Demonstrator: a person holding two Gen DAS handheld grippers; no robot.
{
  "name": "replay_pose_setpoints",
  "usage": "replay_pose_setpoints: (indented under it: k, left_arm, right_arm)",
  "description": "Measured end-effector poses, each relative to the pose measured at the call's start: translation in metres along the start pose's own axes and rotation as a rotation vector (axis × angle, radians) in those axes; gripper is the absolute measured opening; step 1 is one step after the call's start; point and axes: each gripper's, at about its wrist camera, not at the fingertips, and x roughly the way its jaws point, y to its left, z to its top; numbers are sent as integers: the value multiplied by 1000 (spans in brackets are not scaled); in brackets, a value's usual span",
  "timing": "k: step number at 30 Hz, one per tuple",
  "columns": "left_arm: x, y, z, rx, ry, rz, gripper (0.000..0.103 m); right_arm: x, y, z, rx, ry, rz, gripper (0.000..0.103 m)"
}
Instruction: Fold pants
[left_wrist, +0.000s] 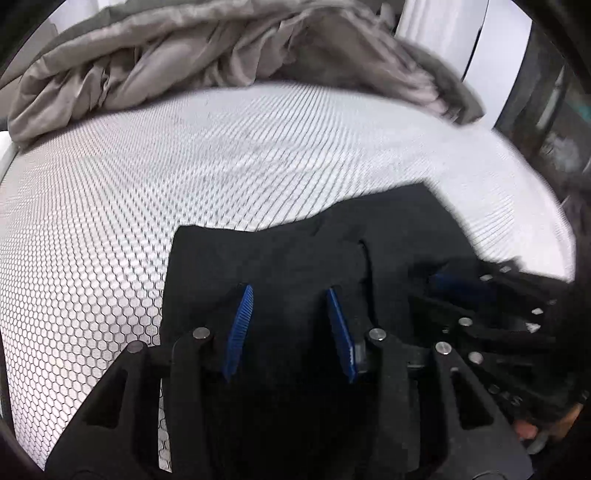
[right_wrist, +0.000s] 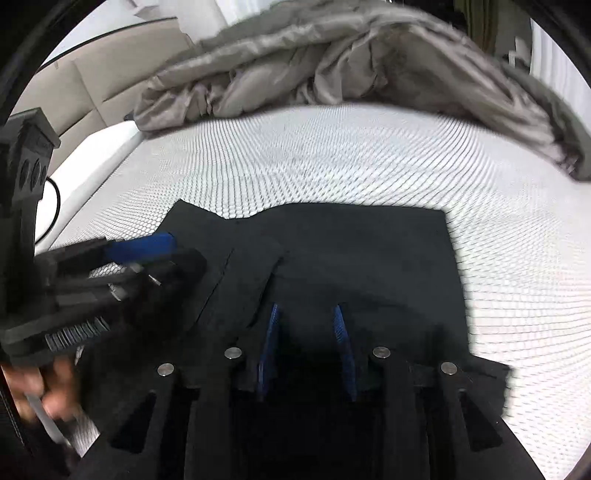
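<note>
Black pants (left_wrist: 280, 258) lie on a white mattress with a hexagon pattern (left_wrist: 110, 221); they also show in the right wrist view (right_wrist: 362, 258). My left gripper (left_wrist: 290, 291) is open, its blue pads apart just over the pants near their left side; it also shows in the right wrist view (right_wrist: 147, 258). My right gripper (right_wrist: 306, 314) is open over the middle of the pants; it also shows blurred in the left wrist view (left_wrist: 461, 284). Neither holds cloth that I can see.
A crumpled grey duvet (left_wrist: 221, 48) is heaped along the far side of the mattress (right_wrist: 332, 155); it also shows in the right wrist view (right_wrist: 332, 62). A beige padded headboard (right_wrist: 92, 81) stands at the far left. Dark furniture (left_wrist: 554, 92) is at the right.
</note>
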Motion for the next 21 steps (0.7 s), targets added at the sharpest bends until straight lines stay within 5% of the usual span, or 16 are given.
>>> replay_pose_setpoints:
  k: [5, 8, 11, 14, 18, 21]
  left_arm:
    - [-2, 8, -7, -2, -17, -22, 38]
    - [-13, 20, -13, -28, -2, 33, 39]
    - [-34, 23, -18, -27, -26, 63, 38]
    - [-62, -6, -35, 78, -100, 75, 38]
    - [-43, -27, -55, 156, -22, -2, 39]
    - [-43, -14, -62, 147, -21, -33, 39]
  right_arm:
    - [7, -6, 2, -57, 65, -82, 32]
    - [-7, -29, -8, -59, 77, -154, 32]
    - [-22, -45, -15, -5, 44, -104, 32]
    - [-41, -28, -17, -43, -25, -56, 35]
    - [-34, 10, -21, -114, 4, 113, 38]
    - [-14, 19, -33, -199, 65, 53, 38]
